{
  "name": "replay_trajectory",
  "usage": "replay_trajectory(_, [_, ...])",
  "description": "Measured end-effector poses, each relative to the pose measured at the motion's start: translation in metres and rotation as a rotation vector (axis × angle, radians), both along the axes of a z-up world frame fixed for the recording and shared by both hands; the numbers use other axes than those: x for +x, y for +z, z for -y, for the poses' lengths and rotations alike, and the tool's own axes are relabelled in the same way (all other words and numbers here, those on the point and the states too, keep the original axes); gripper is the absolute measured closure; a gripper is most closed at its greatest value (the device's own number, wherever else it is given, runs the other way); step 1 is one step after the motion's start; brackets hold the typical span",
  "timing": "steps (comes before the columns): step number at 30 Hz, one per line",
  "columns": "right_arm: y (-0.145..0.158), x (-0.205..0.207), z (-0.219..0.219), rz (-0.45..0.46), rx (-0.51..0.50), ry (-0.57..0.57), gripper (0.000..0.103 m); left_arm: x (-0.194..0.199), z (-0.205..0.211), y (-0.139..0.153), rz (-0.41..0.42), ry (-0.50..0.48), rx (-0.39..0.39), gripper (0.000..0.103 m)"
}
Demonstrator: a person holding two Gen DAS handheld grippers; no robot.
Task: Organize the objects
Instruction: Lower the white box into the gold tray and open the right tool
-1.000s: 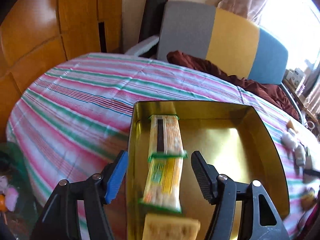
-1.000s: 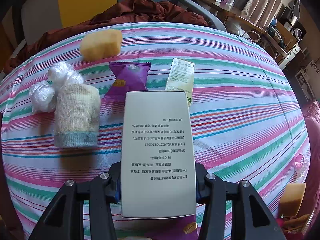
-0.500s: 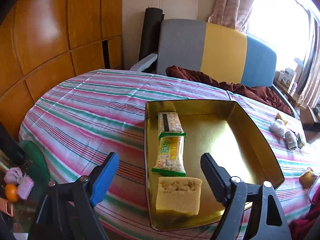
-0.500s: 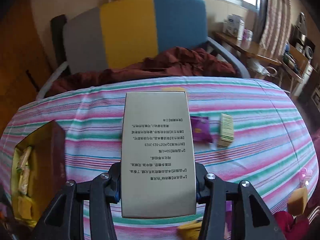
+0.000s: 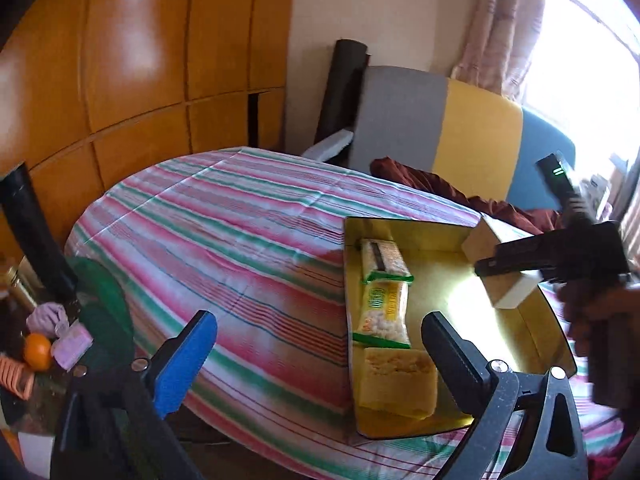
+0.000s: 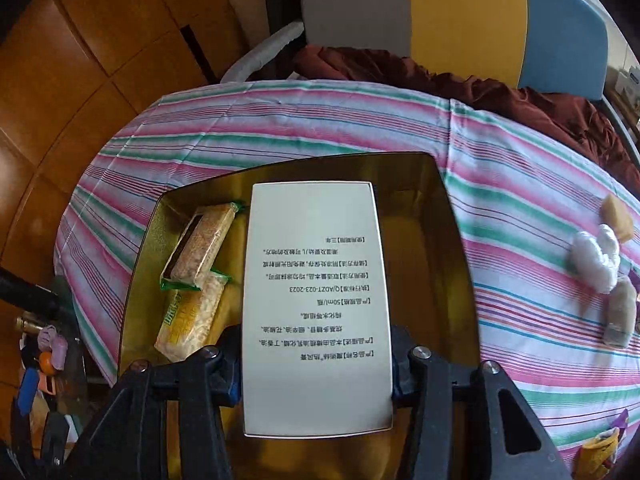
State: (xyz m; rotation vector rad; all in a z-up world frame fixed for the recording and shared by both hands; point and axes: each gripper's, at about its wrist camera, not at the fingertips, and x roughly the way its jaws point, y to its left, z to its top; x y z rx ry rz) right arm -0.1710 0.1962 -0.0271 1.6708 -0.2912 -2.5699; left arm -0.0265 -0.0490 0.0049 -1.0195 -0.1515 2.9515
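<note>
Left wrist view
Left tool (image 5: 320,364): your jaws have just been spreading and now stand wide apart with nothing between them, hanging over the near end of the tin; judged, this is a release finished, the tool clear of what it set down.
Gold tin tray (image 5: 556,344): sits at 3 o'clock on the striped worktop (image 5: 240,240), its open top toward you, so things drop in from above.
Snack packets (image 5: 384,292): two lie end to end along the tin's left wall, which keeps the middle and right floor free.
Yellow sponge block (image 5: 396,384): lies at the tin's near end, touching the lower packet's end.
Right tool (image 5: 516,264): comes in at 3 o'clock, your hand (image 5: 600,312) behind it, carrying the box (image 5: 504,276) tilted over the tin's right side.

Right wrist view
Right tool (image 6: 316,372): clamped on the white printed carton (image 6: 316,300) by its long sides near the bottom end, so most of the carton sticks out ahead.
Carton's place: held above the tin's free floor, just right of the packets, not yet touching the bottom as far as you can tell.
Left over: a sponge piece (image 6: 618,216), white wads (image 6: 596,256) and a cloth roll (image 6: 622,316) wait at 3 o'clock on the worktop, well apart from the tin.
Next, judged: lower the carton flat beside the packets before you let go.
</note>
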Motion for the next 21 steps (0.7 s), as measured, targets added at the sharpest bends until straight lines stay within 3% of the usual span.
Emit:
replay_trajectory(5, [-0.022, -0.029, 0.022, 0.05, 0.015, -0.045, 0.052, -0.01, 0.019, -0.01, 0.063, 0.013, 0.092, 0.0])
replay_trajectory(7, [-0.029, -0.037, 0.026, 0.072, -0.004, -0.061, 0.052, -0.011, 0.025, -0.01, 0.047, 0.037, 0.09, 0.0])
replay_trajectory(9, [-0.034, -0.044, 0.03, 0.085, -0.048, -0.063, 0.052, -0.008, 0.026, -0.007, -0.001, 0.075, 0.026, 0.0])
replay_trajectory(11, [-0.032, -0.047, 0.034, 0.075, -0.093, -0.056, 0.05, -0.001, 0.02, 0.0, -0.08, 0.111, -0.087, 0.0])
replay_trajectory(13, [-0.03, -0.045, 0.035, 0.061, -0.172, -0.036, 0.044, 0.002, 0.015, 0.004, -0.121, 0.13, -0.158, 0.0])
replay_trajectory(16, [-0.022, -0.035, 0.032, 0.036, -0.207, -0.026, 0.033, 0.005, 0.014, 0.003, -0.112, 0.095, -0.119, 0.0])
replay_trajectory(21, [0.004, 0.004, 0.019, -0.062, -0.157, -0.01, 0.031, 0.005, 0.013, 0.005, -0.082, 0.036, -0.043, 0.0])
